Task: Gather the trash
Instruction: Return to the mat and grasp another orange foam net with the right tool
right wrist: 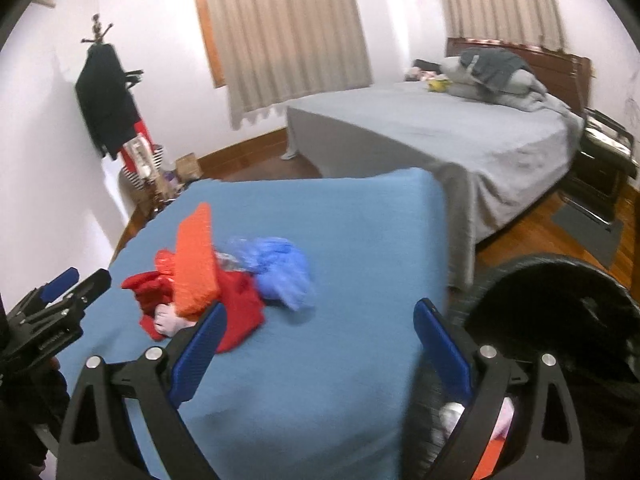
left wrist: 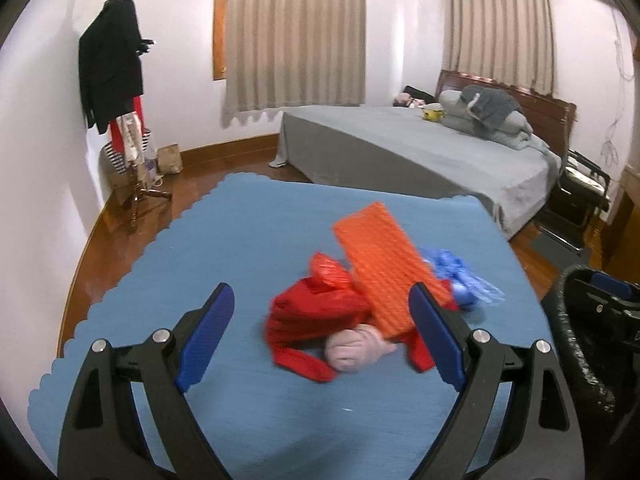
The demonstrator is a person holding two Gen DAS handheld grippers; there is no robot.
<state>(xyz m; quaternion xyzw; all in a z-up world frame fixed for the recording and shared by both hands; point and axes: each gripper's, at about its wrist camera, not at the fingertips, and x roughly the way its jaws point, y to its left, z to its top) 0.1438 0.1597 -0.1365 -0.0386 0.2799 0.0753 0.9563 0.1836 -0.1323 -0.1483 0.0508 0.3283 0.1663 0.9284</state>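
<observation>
Far left, against the white wall: coat rack (left wrist: 128, 92) hung with a dark jacket. Nearer, a table draped in blue cloth (left wrist: 208, 248).

Left gripper (left wrist: 322, 336): released, fingers spread wide, nothing between them, hovering low over the cloth just short of the trash heap. Also seen at the left edge of the right wrist view (right wrist: 68, 292).

Mid-table, the heap itself: crumpled red bag (left wrist: 316, 316) at the bottom, a pinkish wad (left wrist: 354, 350) at its near edge touching it, an orange ribbed slab (left wrist: 384, 264) tilted on top of the red, a blue plastic bag (left wrist: 464, 280) just beside on the right.

Right gripper (right wrist: 318, 344): released as well, empty, above the table's near right part, heap ahead and to its left.

Far right: black-lined bin (right wrist: 560, 292) beside the table, some pale and orange scraps visible inside. Behind, grey bed (left wrist: 420, 148) with pillows.
</observation>
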